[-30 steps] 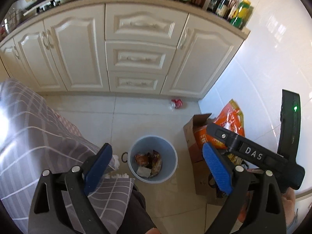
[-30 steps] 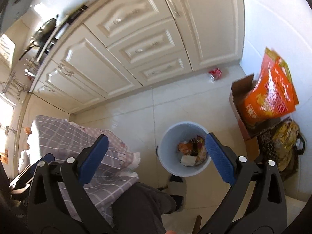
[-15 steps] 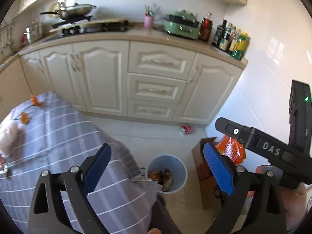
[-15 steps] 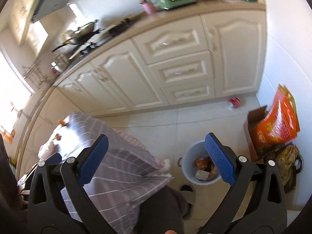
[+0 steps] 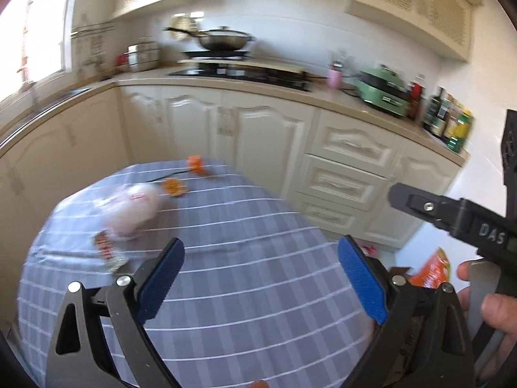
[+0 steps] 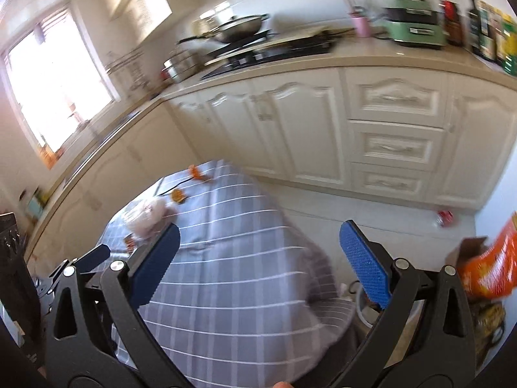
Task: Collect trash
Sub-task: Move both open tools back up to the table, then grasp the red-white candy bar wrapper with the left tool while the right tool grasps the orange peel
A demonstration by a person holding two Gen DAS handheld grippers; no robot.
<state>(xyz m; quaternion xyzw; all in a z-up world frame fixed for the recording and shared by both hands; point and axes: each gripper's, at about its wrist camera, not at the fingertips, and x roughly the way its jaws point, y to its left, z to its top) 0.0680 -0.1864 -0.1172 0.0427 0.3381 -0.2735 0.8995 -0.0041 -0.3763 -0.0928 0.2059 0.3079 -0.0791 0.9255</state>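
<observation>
We count two black grippers with blue pads: the left gripper (image 5: 260, 278) and the right gripper (image 6: 258, 260), both spread wide and empty above one grey checked tablecloth (image 5: 226, 258). On it, at ten o'clock: one crumpled white plastic bag (image 5: 134, 210), one red-printed wrapper (image 5: 108, 250), two orange peel scraps (image 5: 174, 187). One pale bin (image 6: 363, 307) shows at four o'clock, mostly hidden.

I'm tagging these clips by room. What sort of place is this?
A home kitchen, most likely: a wok sits on a stove, with cream cabinets under the counter and bottles at its far end.
</observation>
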